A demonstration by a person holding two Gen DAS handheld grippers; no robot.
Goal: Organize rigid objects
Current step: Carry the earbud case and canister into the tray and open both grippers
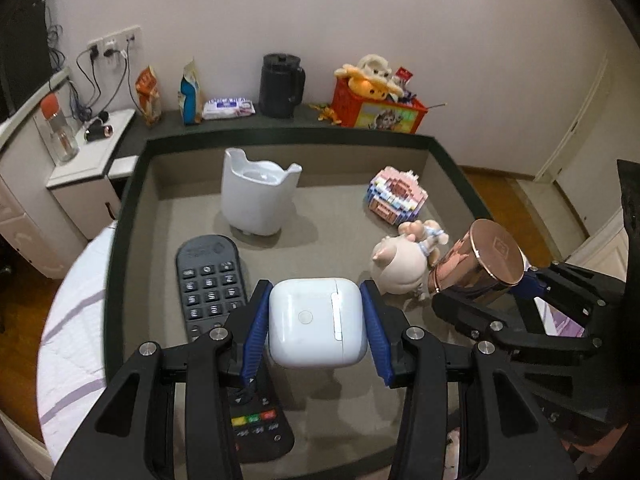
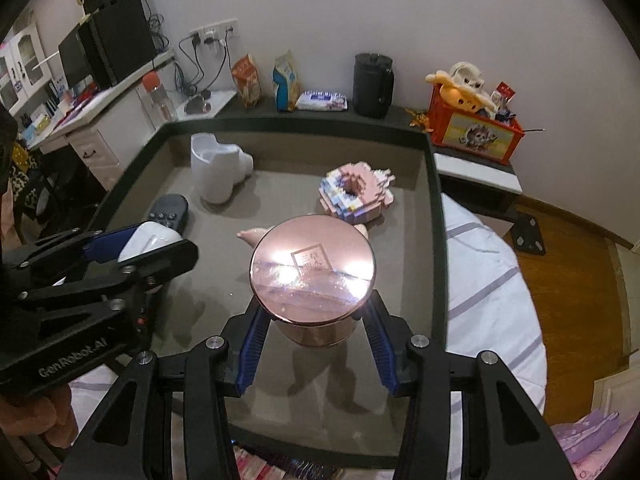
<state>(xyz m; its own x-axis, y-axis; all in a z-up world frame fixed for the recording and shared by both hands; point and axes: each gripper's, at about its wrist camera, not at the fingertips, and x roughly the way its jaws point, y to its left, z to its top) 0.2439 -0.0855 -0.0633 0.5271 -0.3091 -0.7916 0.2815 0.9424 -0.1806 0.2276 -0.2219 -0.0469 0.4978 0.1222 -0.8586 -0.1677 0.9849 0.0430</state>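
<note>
My left gripper (image 1: 316, 300) is shut on a white earbud case (image 1: 318, 324), held above the grey floor of a dark-rimmed tray (image 1: 288, 136). The same case (image 2: 154, 240) shows at the left of the right wrist view. My right gripper (image 2: 314, 304) is shut on a rose-gold jar (image 2: 314, 272) with a flat mirrored lid, also over the tray (image 2: 436, 208). From the left wrist view the jar (image 1: 480, 264) hangs at the right. A black remote (image 1: 210, 280) lies under the left fingers. In the tray also sit a pink pig figure (image 1: 400, 264), a pastel brick model (image 1: 396, 196) and a white plastic container (image 1: 258, 196).
Behind the tray, a ledge carries a black jug (image 1: 280, 86), snack bags (image 1: 190, 94), a wipes pack (image 1: 228, 108) and an orange toy crate (image 1: 376, 108). White striped bedding (image 2: 488, 280) lies under the tray. Wooden floor (image 2: 568, 288) is at the right.
</note>
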